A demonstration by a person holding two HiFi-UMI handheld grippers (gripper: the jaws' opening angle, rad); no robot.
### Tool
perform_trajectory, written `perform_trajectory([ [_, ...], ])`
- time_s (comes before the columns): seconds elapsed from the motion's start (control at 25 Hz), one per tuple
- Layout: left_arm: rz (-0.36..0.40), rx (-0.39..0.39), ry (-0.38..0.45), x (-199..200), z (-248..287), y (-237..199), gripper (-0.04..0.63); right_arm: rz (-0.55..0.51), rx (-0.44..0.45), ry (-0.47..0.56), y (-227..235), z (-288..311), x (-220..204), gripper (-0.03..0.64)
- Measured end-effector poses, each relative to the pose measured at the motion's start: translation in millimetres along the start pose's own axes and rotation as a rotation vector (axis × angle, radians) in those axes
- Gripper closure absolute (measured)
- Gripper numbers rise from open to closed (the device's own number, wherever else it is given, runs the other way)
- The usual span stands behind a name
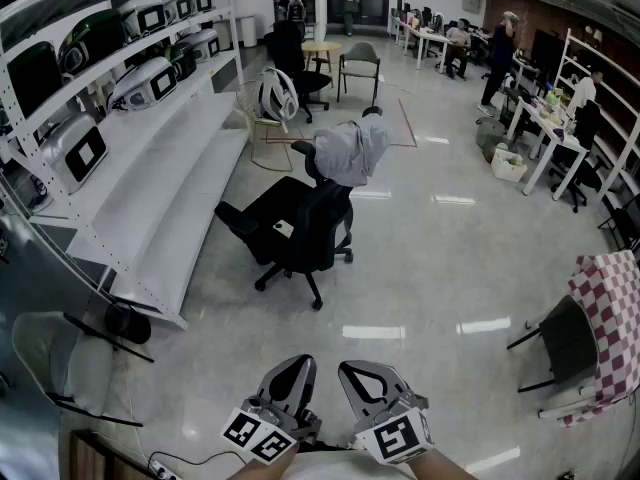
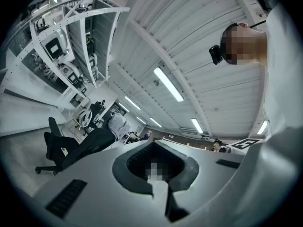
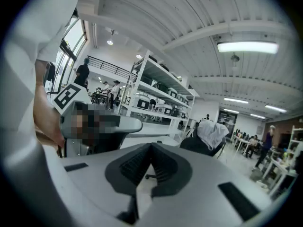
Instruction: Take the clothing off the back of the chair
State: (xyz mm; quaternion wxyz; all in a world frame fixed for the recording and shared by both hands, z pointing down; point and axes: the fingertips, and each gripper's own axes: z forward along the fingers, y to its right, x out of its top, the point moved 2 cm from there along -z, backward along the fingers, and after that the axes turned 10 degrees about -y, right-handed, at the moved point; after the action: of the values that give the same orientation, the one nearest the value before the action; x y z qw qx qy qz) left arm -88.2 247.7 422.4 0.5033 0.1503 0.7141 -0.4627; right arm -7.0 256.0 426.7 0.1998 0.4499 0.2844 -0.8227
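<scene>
Head view: a grey garment [image 1: 352, 150] hangs over the backrest of a black office chair [image 1: 295, 230], well apart from the left gripper [image 1: 296, 366] and right gripper [image 1: 352, 370], held low side by side. Left gripper view: jaws pressed together, empty, with the draped chair far off. Right gripper view: jaws likewise closed on nothing, garment ahead.
</scene>
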Motion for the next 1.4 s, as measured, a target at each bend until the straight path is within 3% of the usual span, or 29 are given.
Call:
perform_trajectory([
  [0.76, -0.001, -0.003, -0.004, -4.6, 6.3, 11.8, 0.588, 0.008, -0.007, 0.020, 5.6, -11.3, -1.9, 0.600],
  [1.4, 0.006, 0.062, 0.042, -28.3, 53.8, 41.5, 0.588, 0.005, 0.029, 0.042, 51.8, -48.1, -39.8, 0.600],
])
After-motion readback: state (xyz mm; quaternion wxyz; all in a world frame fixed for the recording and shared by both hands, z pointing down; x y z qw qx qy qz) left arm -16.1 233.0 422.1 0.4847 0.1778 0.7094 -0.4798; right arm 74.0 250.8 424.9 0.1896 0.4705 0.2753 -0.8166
